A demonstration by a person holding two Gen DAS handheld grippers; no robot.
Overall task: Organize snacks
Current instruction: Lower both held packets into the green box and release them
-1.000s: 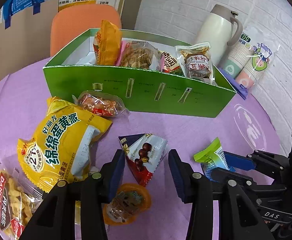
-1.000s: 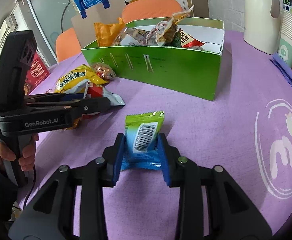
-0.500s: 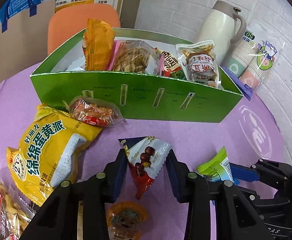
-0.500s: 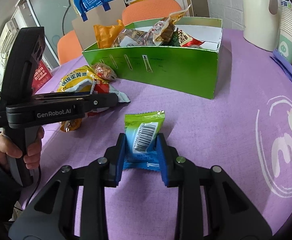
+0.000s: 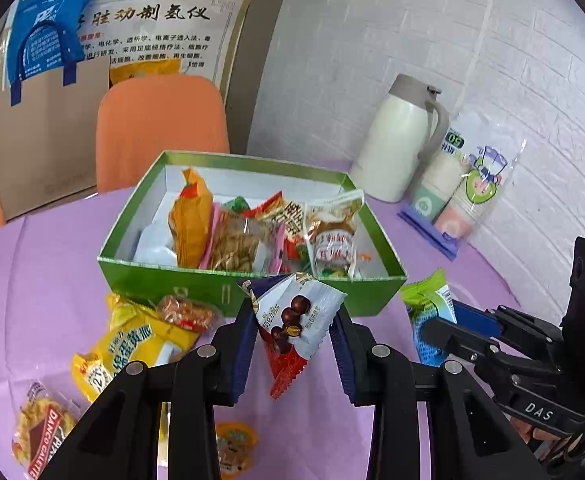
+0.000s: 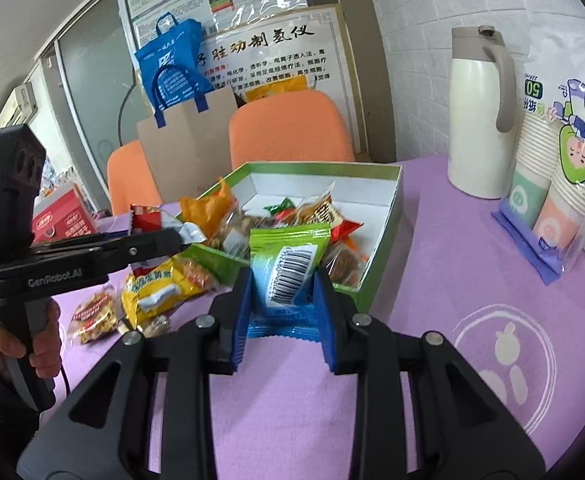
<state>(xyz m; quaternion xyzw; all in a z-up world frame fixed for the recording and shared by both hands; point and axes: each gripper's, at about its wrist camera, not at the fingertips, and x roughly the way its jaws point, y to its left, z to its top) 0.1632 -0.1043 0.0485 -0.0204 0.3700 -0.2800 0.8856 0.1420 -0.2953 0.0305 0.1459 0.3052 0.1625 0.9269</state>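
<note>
My left gripper [image 5: 294, 320] is shut on a white, red and blue chocolate-ball packet [image 5: 296, 324], held in the air just in front of the green snack box [image 5: 196, 280]. My right gripper [image 6: 282, 292] is shut on a green and blue snack packet [image 6: 288, 268] with a barcode, also lifted off the purple table, near the box's [image 6: 388, 236] front wall. The box holds several wrapped snacks. In the right wrist view the left gripper [image 6: 172, 236] sits to the left with its packet [image 6: 152, 220], a hand [image 6: 32, 344] on its handle. The left wrist view shows the right gripper [image 5: 436, 322] at the right.
On the purple tablecloth [image 5: 52, 272] left of the box lie a yellow cake bag [image 5: 132, 344], a small clear orange snack [image 5: 186, 312], a cracker packet [image 5: 40, 432] and a jelly cup [image 5: 232, 444]. A white thermos [image 5: 396, 140] and wrapped paper cups [image 5: 464, 196] stand at the back right. Orange chairs [image 5: 160, 128] stand behind.
Both grippers have risen off the table with their packets and now look down into the box. The left jaws closed from beside the chocolate packet onto it.
</note>
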